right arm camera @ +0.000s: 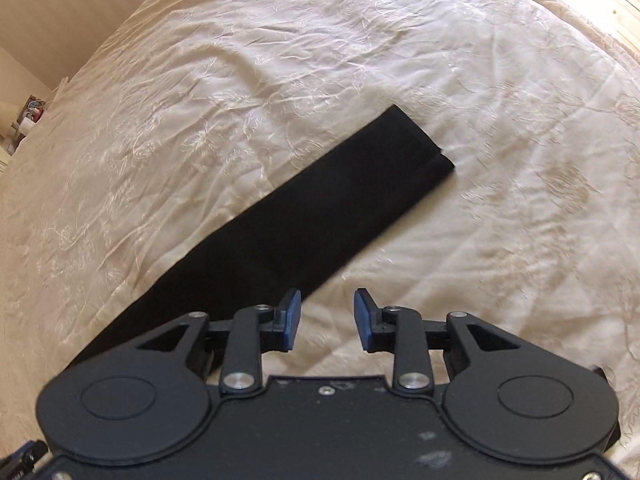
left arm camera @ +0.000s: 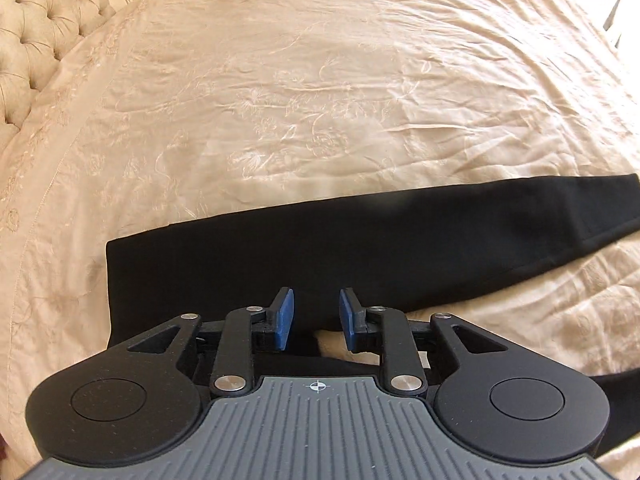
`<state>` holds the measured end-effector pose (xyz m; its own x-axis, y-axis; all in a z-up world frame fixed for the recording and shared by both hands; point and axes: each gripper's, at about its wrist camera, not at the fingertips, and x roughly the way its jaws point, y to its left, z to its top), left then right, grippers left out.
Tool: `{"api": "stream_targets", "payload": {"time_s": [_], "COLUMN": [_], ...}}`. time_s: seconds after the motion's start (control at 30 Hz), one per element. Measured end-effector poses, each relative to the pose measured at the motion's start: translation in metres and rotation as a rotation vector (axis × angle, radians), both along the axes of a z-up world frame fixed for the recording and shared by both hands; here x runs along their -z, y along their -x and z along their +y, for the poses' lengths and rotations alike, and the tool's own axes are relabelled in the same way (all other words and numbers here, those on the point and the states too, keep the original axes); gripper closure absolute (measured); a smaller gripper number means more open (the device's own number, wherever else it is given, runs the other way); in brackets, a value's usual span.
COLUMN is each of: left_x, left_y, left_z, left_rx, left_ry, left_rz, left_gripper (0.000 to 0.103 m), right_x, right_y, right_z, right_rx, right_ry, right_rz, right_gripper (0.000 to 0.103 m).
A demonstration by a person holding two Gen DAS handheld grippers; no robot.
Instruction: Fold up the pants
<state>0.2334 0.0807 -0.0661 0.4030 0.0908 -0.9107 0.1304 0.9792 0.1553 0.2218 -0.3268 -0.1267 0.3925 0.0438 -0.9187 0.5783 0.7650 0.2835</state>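
My left tool (left arm camera: 316, 318) hovers with its blue pads spread apart and nothing between them, low over the wide end of the black, soft-fabric pants (left arm camera: 320, 248). My right tool (right arm camera: 327, 322) is likewise released and empty, poised just beside the near edge of the trouser legs (right arm camera: 320, 200), which run away from it toward the hem (right arm camera: 424, 140).

The pants lie flat on the cream embroidered bedspread (left arm camera: 320, 100), apparently already doubled lengthwise, one leg laid on the other; at the hem I can see two layers slightly offset. A second dark strip shows at the lower right of the left view; I cannot tell what part it is.

I judge the cloth light, limp and somewhat clingy. It will sag and slide apart unless I pinch both layers together, so the best holds are the corners: the waist end under my left tool and the hem for my right. The bedspread beneath is soft and wrinkled, so a deep pinch could gather it too.

There is wide open bed beyond the pants for carrying the hem over. The tufted cream headboard (left arm camera: 36, 40) stands well to the left, and the bed's edge lies off to the right.
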Motion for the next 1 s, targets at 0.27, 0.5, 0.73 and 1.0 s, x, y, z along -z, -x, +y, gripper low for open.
{"api": "stream_targets", "payload": {"time_s": [0.27,0.5,0.73,1.0], "left_x": [0.026,0.043,0.054,0.057], "left_y": [-0.01,-0.021,-0.031,-0.069], "left_z": [0.019,0.034,0.037,0.033], "left_rx": [-0.066,-0.113,-0.139,-0.167], "left_ry": [0.048,0.026,0.057,0.166], "left_rz": [0.096,0.119,0.139,0.14], "left_gripper": [0.078,0.078,0.078,0.074], "right_x": [0.037,0.084,0.108,0.053], "right_y": [-0.118,-0.168,-0.161,-0.056], "right_z": [-0.003,-0.016,-0.022,-0.025], "right_rx": [0.11,0.198,0.197,0.125], "right_ry": [0.025,0.09,0.094,0.038], "right_rz": [0.078,0.194,0.246,0.082], "right_gripper": [0.069,0.068,0.1,0.101]}}
